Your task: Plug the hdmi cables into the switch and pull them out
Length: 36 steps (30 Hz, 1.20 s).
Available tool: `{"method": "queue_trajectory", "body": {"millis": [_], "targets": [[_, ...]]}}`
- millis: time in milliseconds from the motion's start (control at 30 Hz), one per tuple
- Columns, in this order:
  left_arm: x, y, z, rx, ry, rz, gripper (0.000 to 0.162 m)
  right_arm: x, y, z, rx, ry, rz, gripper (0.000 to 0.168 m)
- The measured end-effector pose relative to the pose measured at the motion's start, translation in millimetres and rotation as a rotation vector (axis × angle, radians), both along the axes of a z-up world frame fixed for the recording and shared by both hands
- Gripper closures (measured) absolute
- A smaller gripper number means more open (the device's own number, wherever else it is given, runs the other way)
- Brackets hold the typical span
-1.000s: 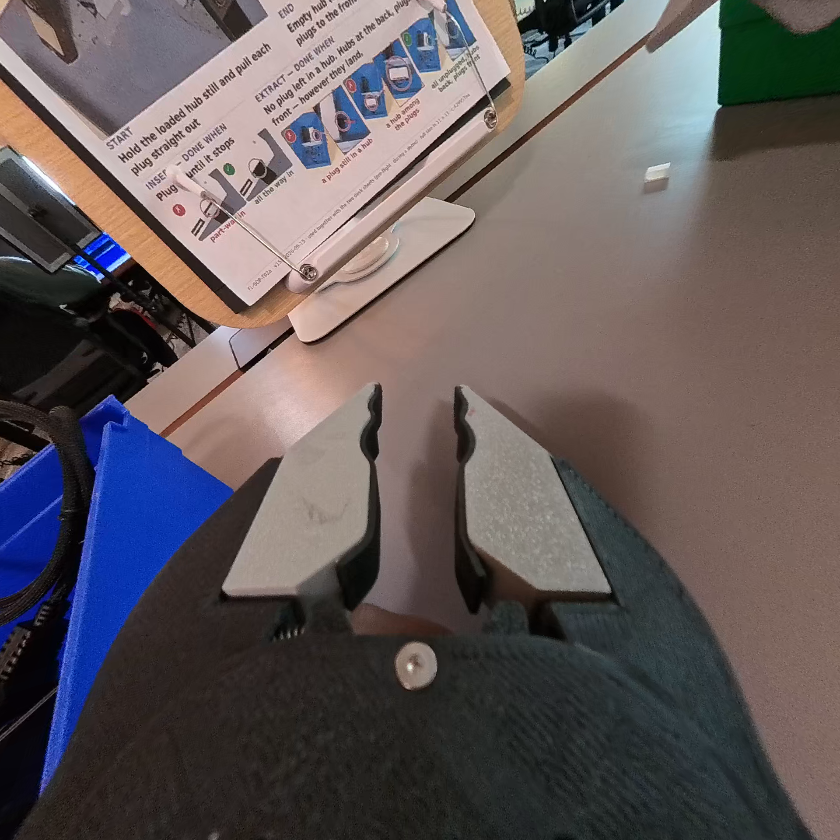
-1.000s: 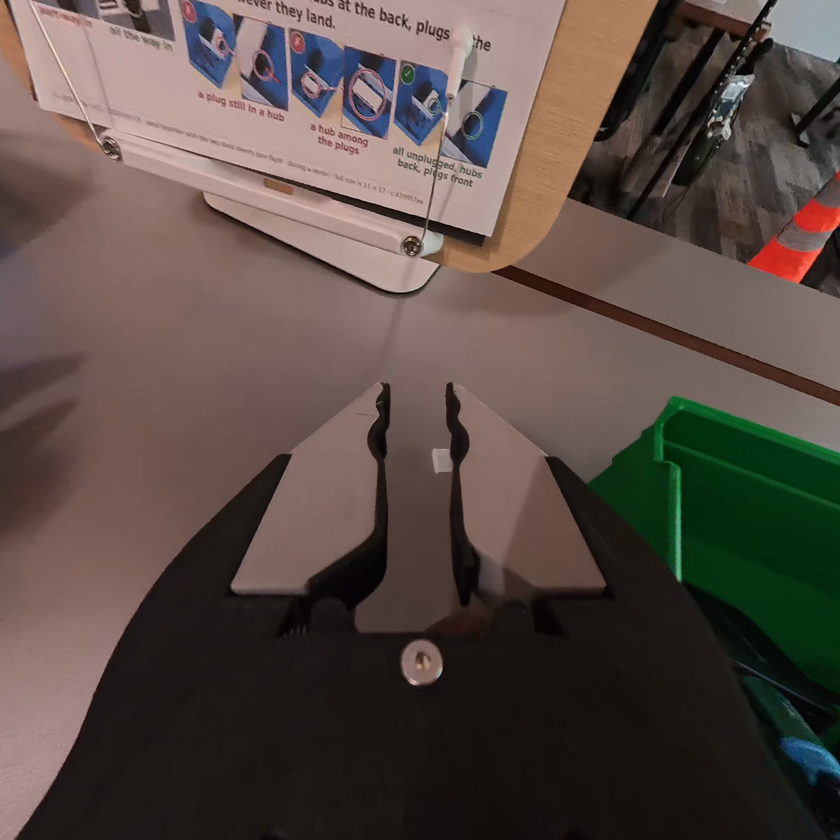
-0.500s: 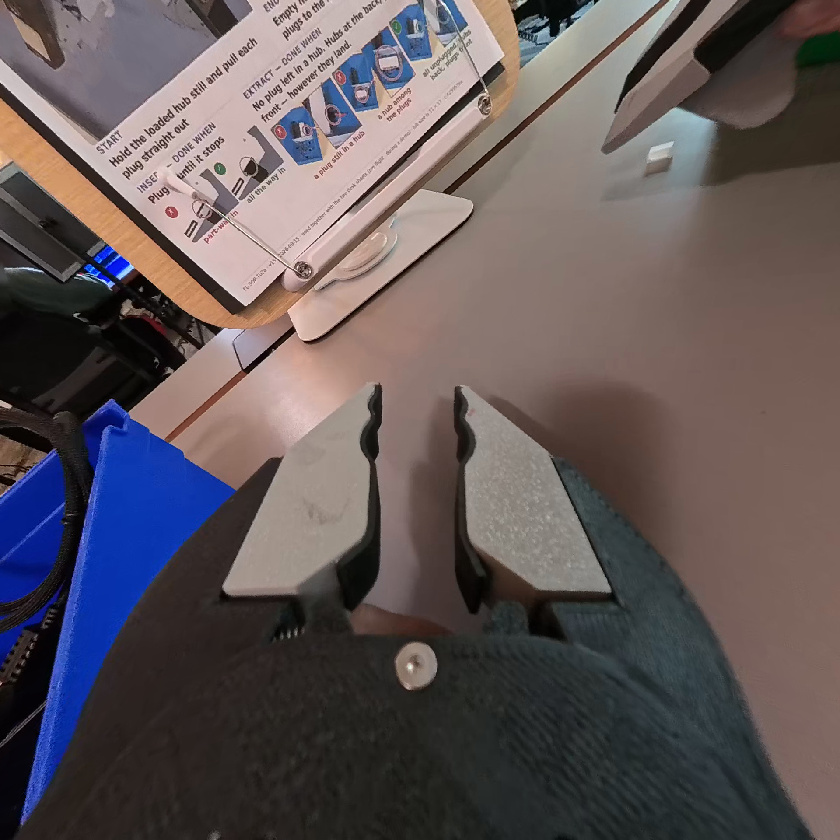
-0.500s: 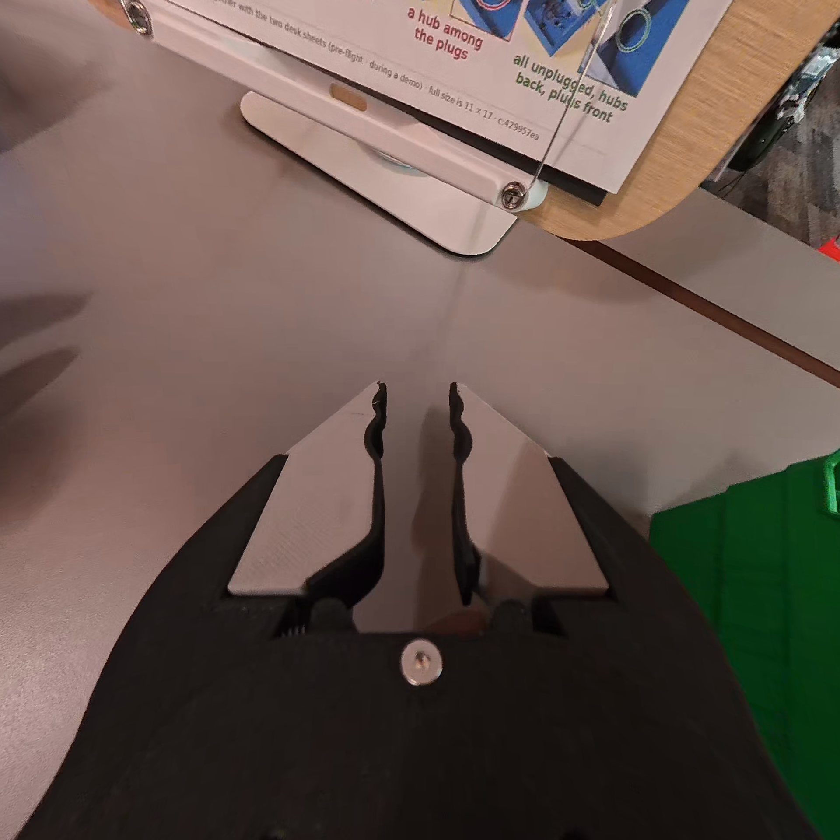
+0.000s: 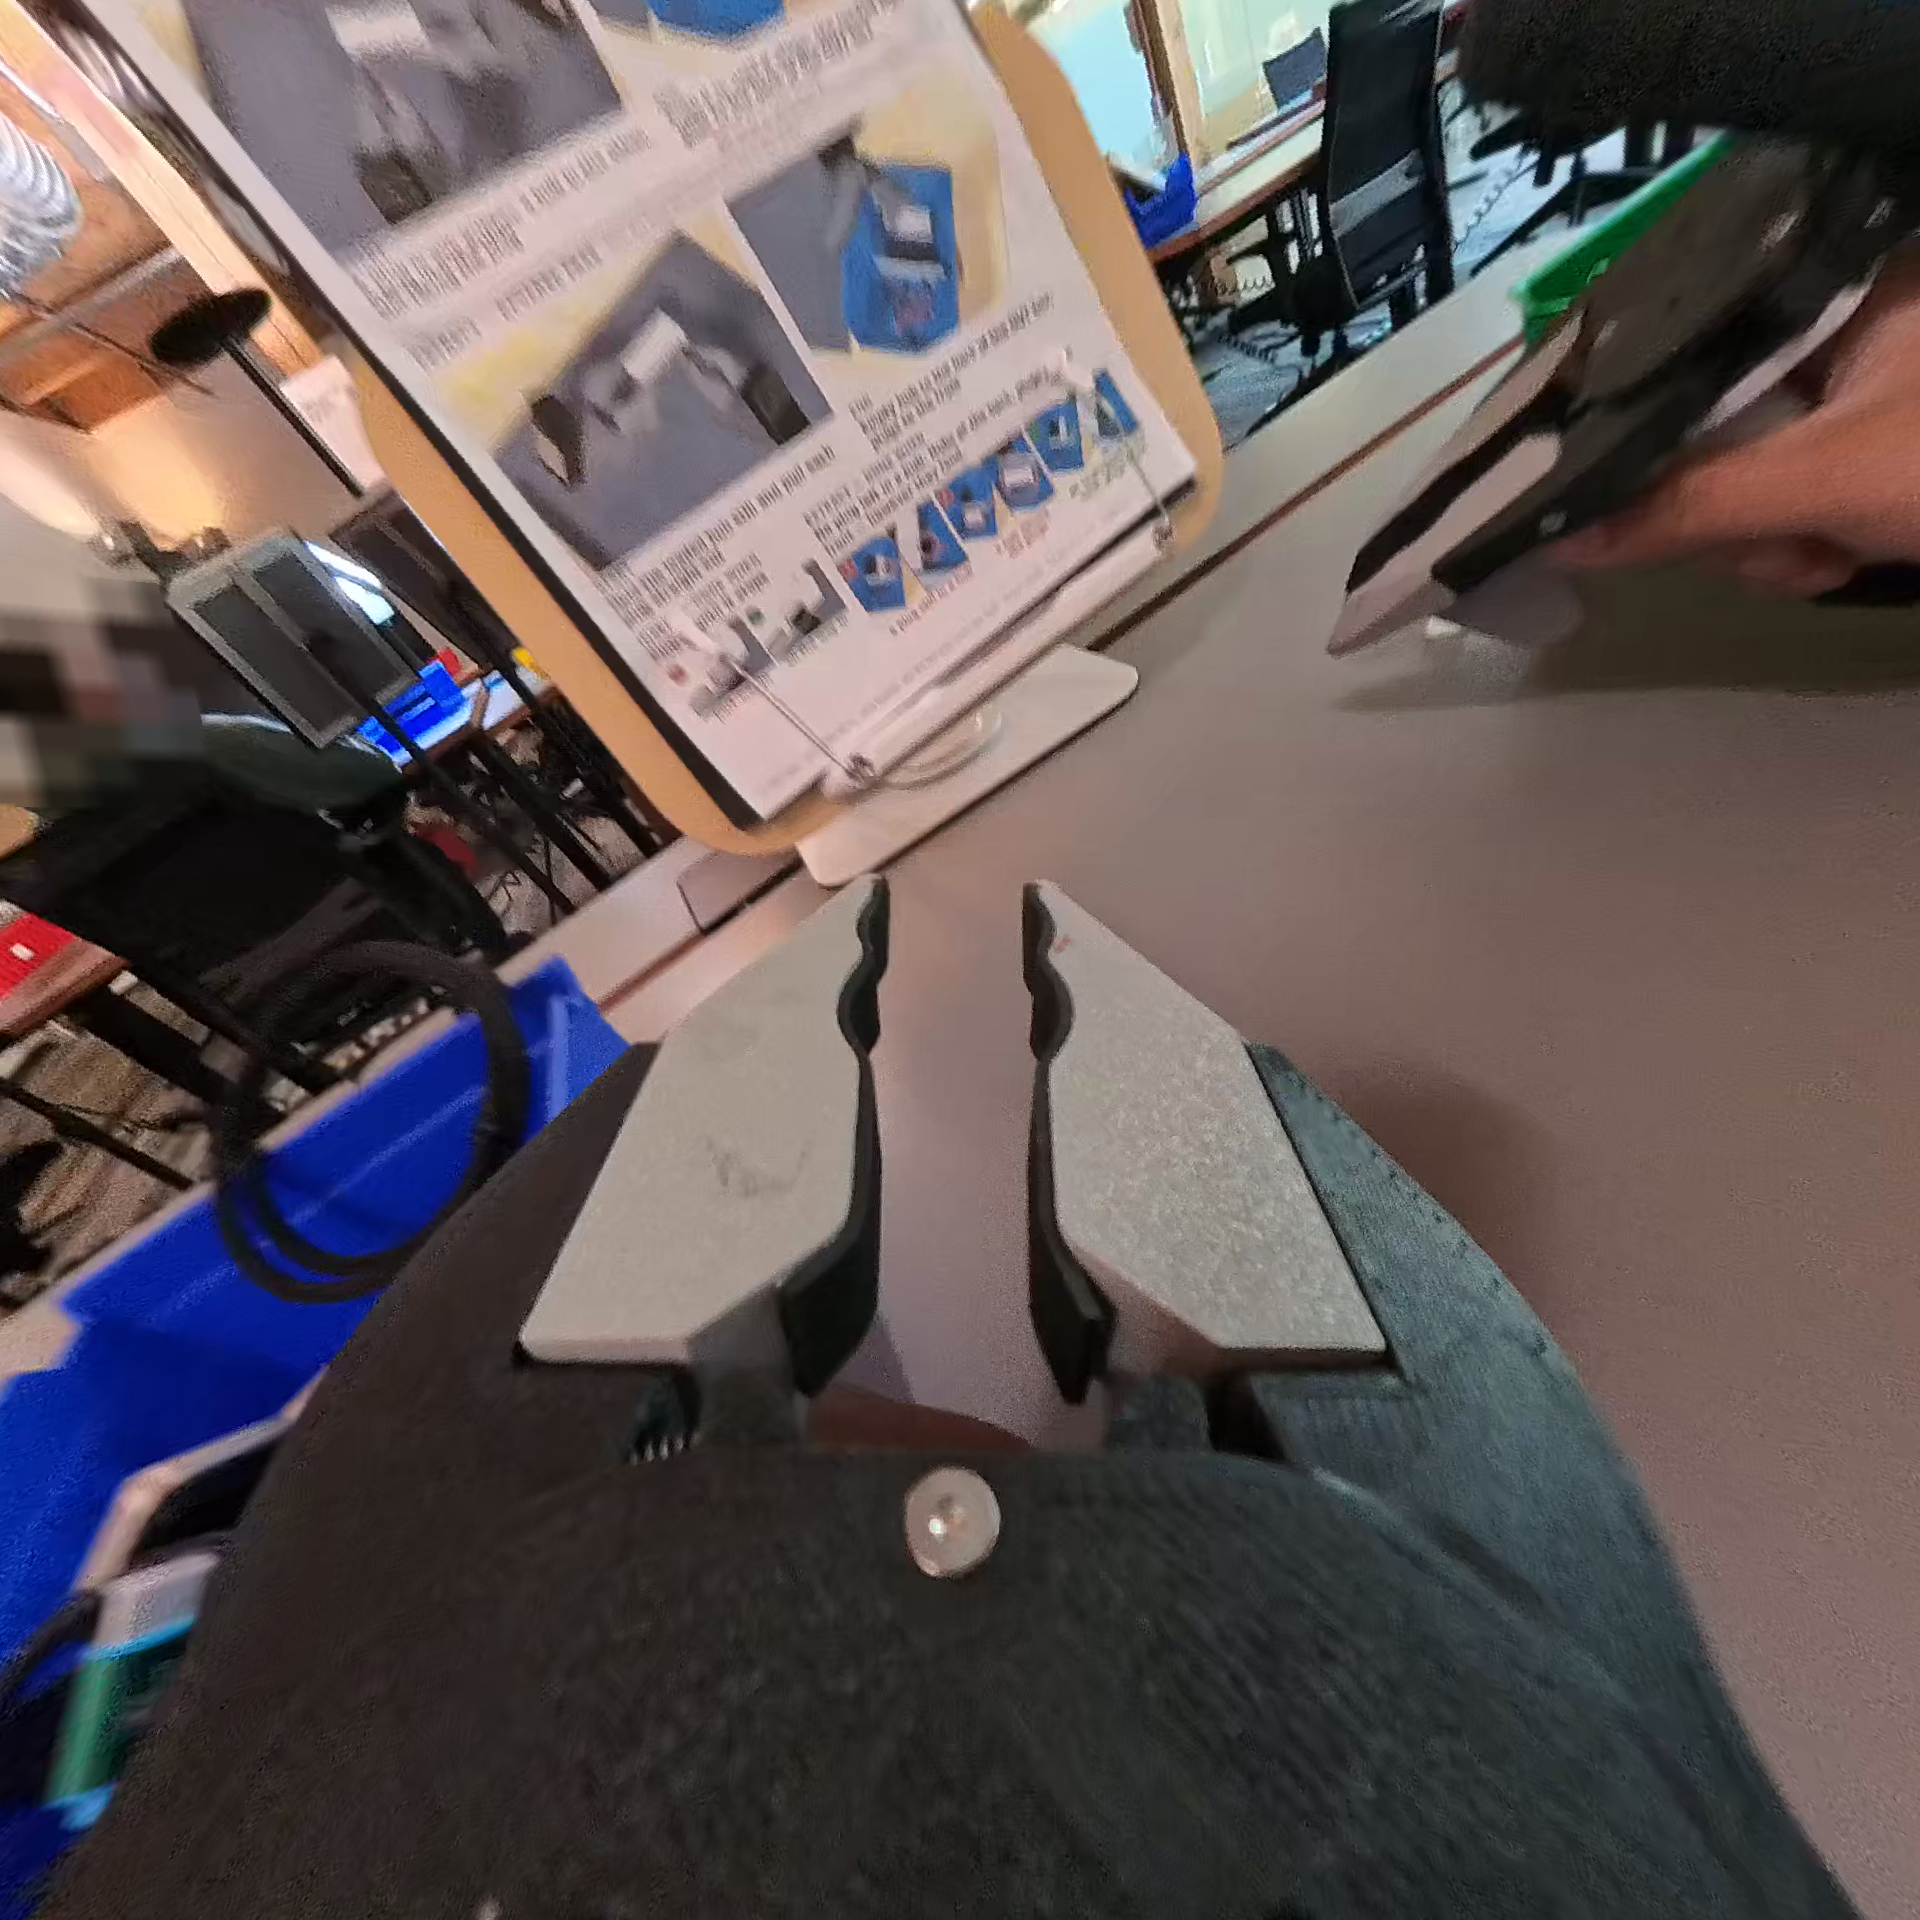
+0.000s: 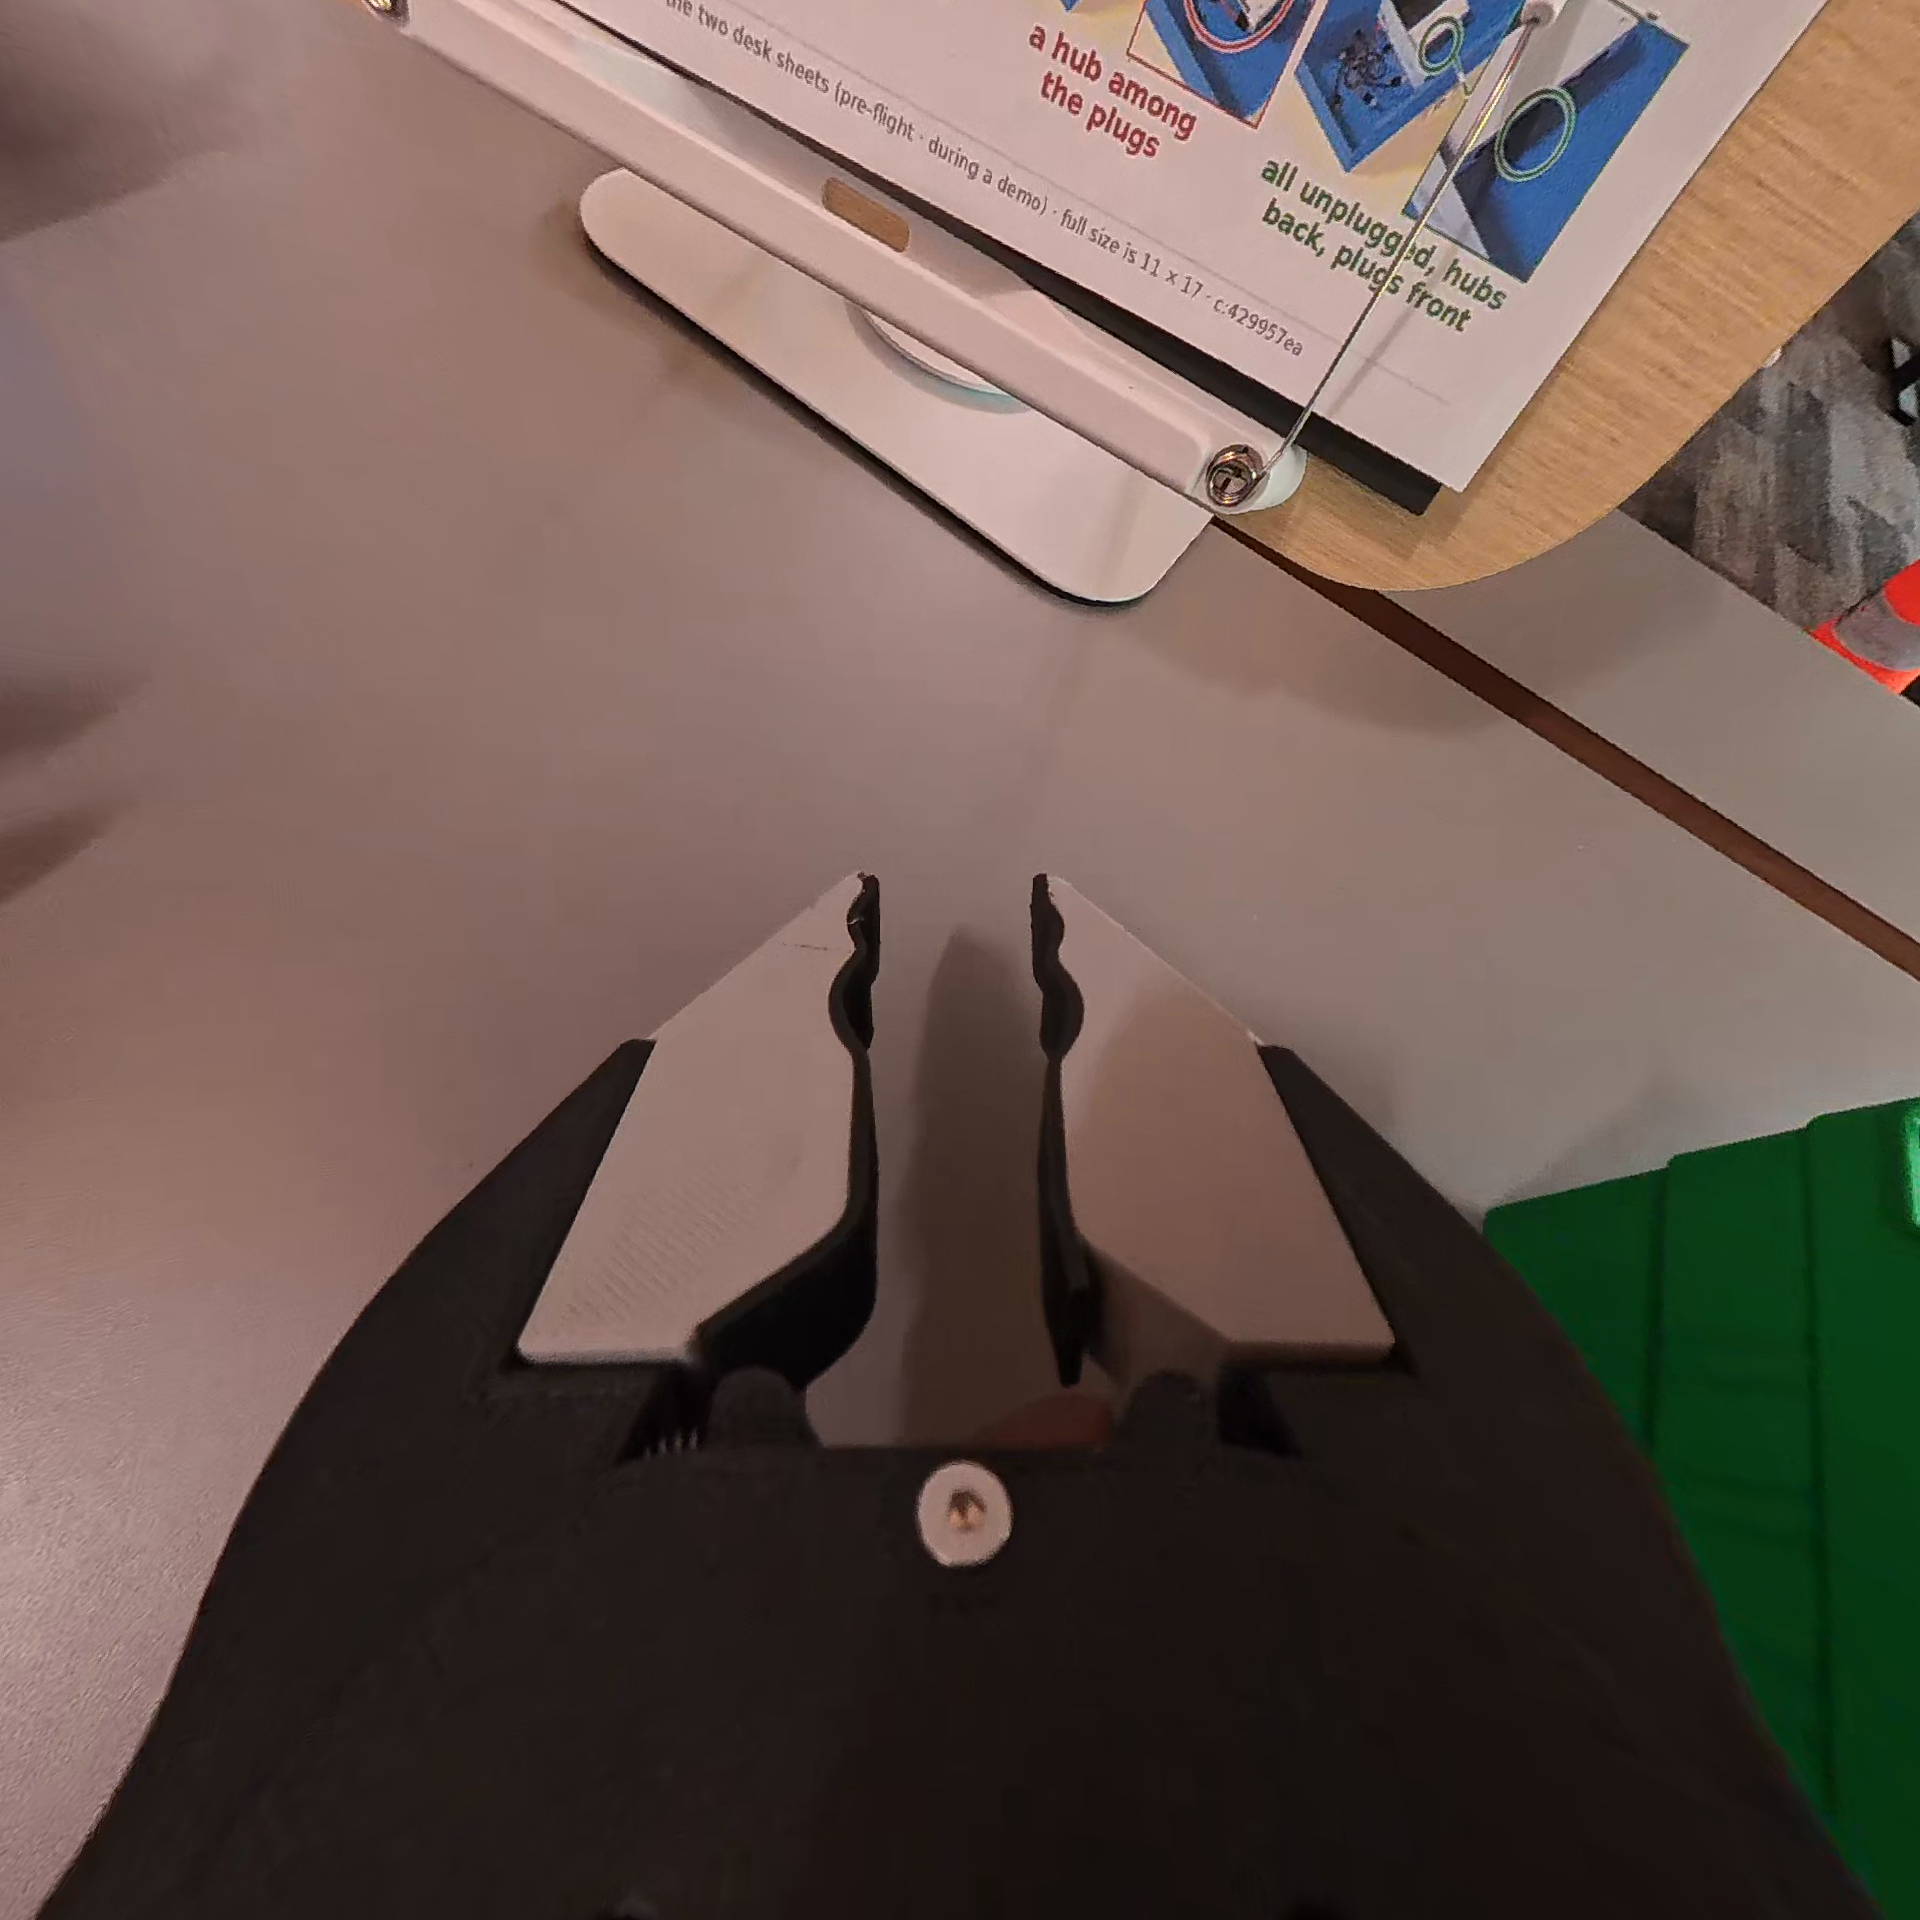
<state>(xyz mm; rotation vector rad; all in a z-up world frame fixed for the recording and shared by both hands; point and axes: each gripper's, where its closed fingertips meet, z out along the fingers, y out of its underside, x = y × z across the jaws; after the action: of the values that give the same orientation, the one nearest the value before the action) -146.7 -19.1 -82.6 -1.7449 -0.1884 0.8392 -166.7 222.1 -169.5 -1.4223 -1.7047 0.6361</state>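
In the left wrist view, the left gripper (image 5: pixel 954 904) sits low over the grey table (image 5: pixel 1455 1039), jaws narrowly apart with nothing between them. A black cable (image 5: pixel 488 1101) loops out of the blue bin (image 5: pixel 343 1174) at near left. Far right, the right gripper (image 5: pixel 1392 613) slants tip-down to the table, held by a bare hand (image 5: pixel 1787 499).

In the right wrist view, the right gripper (image 6: pixel 954 899) is likewise narrowly parted and empty, pointing toward the instruction sheet stand (image 6: pixel 935 343); a green bin (image 6: pixel 1714 1351) sits near right. No switch shows.

- Matt grey table (image 6: pixel 416 727), smooth.
- Left gripper (image 5: pixel 954 925): speckled grey fingers (image 5: pixel 1174 1164), rough black body.
- Glossy blue plastic bin (image 5: pixel 343 1184).
- Paper sheet (image 6: pixel 1195 208) on a wood-grain board (image 6: pixel 1704 312).
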Motion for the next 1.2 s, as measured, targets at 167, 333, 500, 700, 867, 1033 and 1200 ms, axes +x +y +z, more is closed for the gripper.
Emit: {"method": "queue_trajectory", "body": {"millis": [167,333,500,700,867,1033,1200], "targets": [[30.2,-25.4,88.4,0.041,-0.085,-0.133,0.132,0.0,-5.2,-0.6,-0.026,0.0,0.019,0.142],[-58.6,-77.5,77.6,-0.306,-0.14,0.097,0.126,-0.1,-4.5,-7.4,-0.014,-0.021,0.023,0.141],[-157.5,-160.8,-8.8,-0.659,-0.338,0.387,0.123,-0.8,-2.8,-8.3,-0.039,-0.021,0.024,0.141],[-168.5,-177.4,-63.7,-0.805,-0.604,0.345,0.121,-0.9,-1.2,-2.7,-0.023,-0.005,0.028,0.141],[-185.9,-198.7,-74.5,-1.005,-0.598,0.402,0.13,-3.0,-2.9,-3.6,-0.009,-0.01,0.04,0.141],[-190.8,-192.2,-69.4,-1.076,-0.514,0.39,0.14,-2.3,-4.3,-3.9,0.003,-0.015,0.051,0.141],[-193.4,-173.3,-6.6,-0.947,-0.168,0.449,0.143,-0.4,-8.2,1.4,0.002,0.001,0.063,0.142]]}}
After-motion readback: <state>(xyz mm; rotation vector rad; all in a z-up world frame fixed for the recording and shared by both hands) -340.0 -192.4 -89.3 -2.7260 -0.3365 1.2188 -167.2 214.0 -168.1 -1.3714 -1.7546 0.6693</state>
